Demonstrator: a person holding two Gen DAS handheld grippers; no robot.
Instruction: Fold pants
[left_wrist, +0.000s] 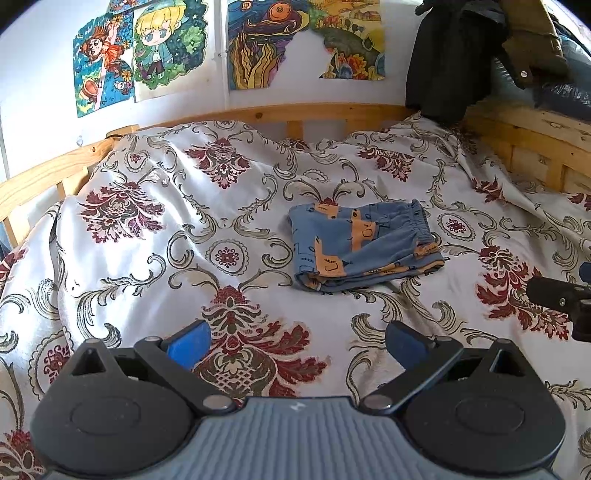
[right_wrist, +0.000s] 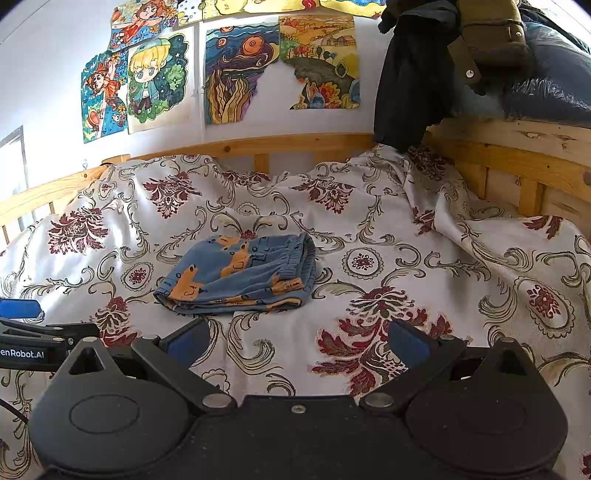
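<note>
The blue pants (left_wrist: 364, 245) with orange figures lie folded into a compact bundle on the floral bedspread (left_wrist: 155, 236), near the middle of the bed and well short of the far wooden bed rail (left_wrist: 258, 112). The left gripper (left_wrist: 297, 338) and the right gripper (right_wrist: 297, 338) both hover near the bundle with fingers spread wide, holding nothing and not touching the cloth.

Bright daylight from left; sheen on bedspread (left_wrist: 122, 266) left side, glare patch there in right wrist view too. Soft shadows in folds. Strong fisheye bending at edges, dark vignette corners. Focus sharp throughout.
</note>
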